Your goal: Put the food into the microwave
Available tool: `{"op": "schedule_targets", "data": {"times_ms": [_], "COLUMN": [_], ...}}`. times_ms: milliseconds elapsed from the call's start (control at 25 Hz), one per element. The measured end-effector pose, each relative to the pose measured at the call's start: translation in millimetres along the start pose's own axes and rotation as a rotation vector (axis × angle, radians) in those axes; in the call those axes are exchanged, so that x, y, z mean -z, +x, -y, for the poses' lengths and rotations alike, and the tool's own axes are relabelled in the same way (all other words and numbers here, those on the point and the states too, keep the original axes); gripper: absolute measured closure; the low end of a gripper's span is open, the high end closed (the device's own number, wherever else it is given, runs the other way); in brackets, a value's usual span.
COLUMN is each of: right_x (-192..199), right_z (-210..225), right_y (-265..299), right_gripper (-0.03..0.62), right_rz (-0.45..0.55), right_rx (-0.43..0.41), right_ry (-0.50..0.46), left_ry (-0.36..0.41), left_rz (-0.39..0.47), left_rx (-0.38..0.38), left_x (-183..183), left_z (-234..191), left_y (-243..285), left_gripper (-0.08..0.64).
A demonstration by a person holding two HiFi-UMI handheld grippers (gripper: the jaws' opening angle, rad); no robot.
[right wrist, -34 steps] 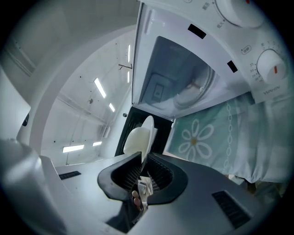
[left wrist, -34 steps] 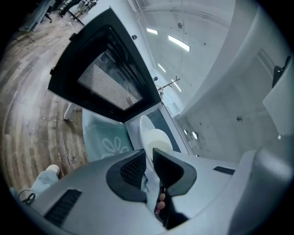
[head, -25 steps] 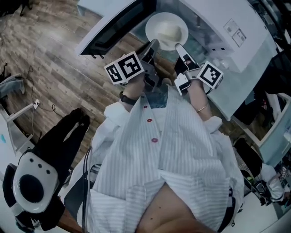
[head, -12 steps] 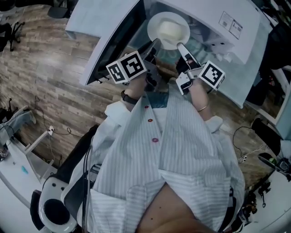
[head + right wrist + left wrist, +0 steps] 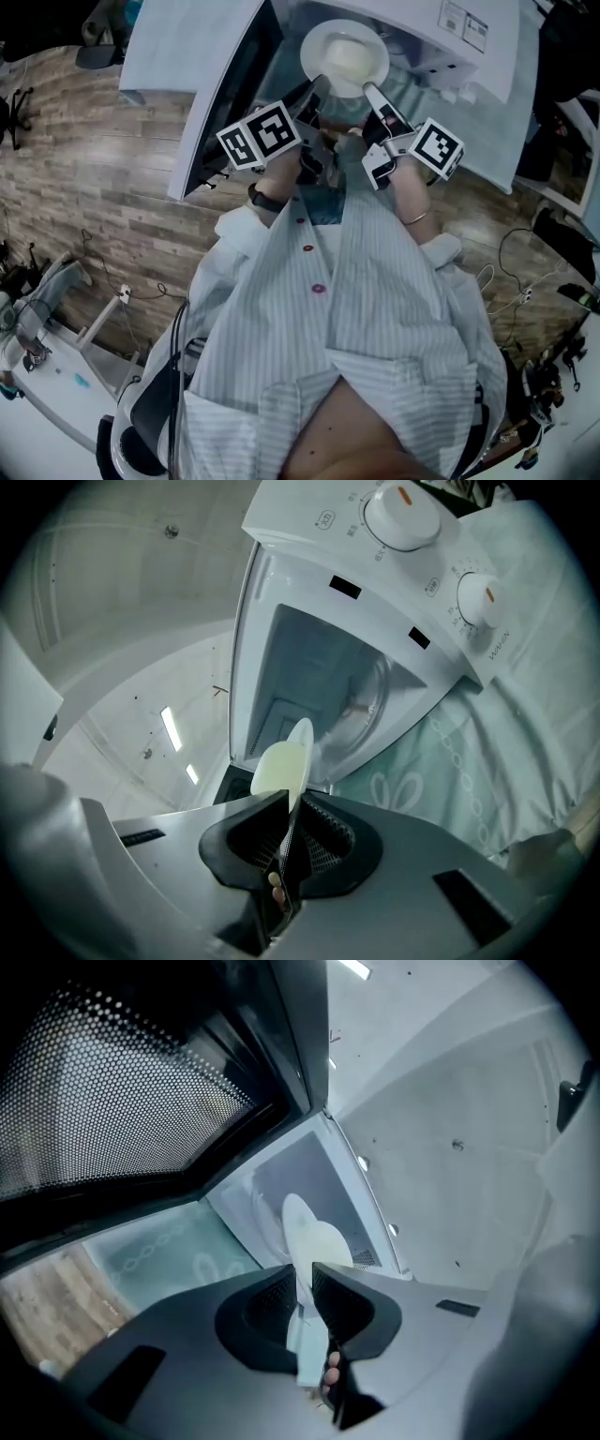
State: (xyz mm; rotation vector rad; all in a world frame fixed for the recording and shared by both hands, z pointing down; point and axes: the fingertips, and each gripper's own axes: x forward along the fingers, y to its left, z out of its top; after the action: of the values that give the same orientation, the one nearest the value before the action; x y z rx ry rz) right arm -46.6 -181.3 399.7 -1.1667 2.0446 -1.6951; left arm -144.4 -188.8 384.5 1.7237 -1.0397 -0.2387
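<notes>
I hold a white round plate [image 5: 344, 58] between both tongs. The left tongs [image 5: 317, 86] are pinched narrow on its left rim and the right tongs [image 5: 371, 92] are pinched narrower on its right rim, so the plate hangs out ahead of the tips. In the left gripper view the rim runs edge-on between the pads of the left tongs [image 5: 302, 1281], and the right gripper view shows the same thin edge clamped in the right tongs [image 5: 286, 803]. A low heap of pale yellow food [image 5: 350, 64] sits in the middle of the plate. The white microwave with two round dials [image 5: 394, 555] stands on a counter draped in pale green patterned cloth [image 5: 459, 761]. Its dark-windowed door [image 5: 234, 84] is swung open on my left, close to the left tongs. The open cavity [image 5: 323, 672] lies straight ahead of the plate, with a glass turntable [image 5: 370, 700] on its floor. As I read it, the plate is right at the mouth of that opening and not yet set down. Both hands are about equally near, so the move is a straight push forward with the plate kept level. I judge the left side the tighter one, since the door is near that rim.
</notes>
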Motion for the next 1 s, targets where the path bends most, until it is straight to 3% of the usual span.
{"op": "schedule_targets", "data": {"times_ms": [160, 400, 600, 720, 880, 1000], "right_x": [-0.3, -4.0, -11.8, -18.5, -25.4, -27.7], "right_z": [10.8, 14.8, 29.4, 28.6, 45.4, 48.0], "right_y": [-2.4, 6.2, 13.5, 24.8, 27.9, 33.4], "right_gripper": [0.541, 0.541, 0.541, 0.541, 0.541, 0.541], "right_rz": [0.004, 0.009, 0.004, 0.005, -0.001, 0.007], "right_rx": [0.052, 0.023, 0.051, 0.001, 0.071, 0.058], "right_ry": [0.01, 0.019, 0.015, 0.01, 0.007, 0.013], "left_ry": [0.001, -0.001, 0.007, 0.021, 0.021, 0.025], "left_rz": [-0.016, -0.02, -0.022, -0.032, -0.041, -0.052], "left_rx": [-0.002, -0.013, -0.021, -0.025, -0.034, -0.039], "left_x": [1.8, 1.5, 0.5, -1.1, -1.2, -0.6], "left_z": [-3.2, -10.3, -18.1, -23.8, -31.4, -36.4], "left_y": [5.4, 15.1, 29.7, 40.7, 53.6, 60.2], "left_gripper": [0.511, 0.511, 0.511, 0.509, 0.505, 0.503]}}
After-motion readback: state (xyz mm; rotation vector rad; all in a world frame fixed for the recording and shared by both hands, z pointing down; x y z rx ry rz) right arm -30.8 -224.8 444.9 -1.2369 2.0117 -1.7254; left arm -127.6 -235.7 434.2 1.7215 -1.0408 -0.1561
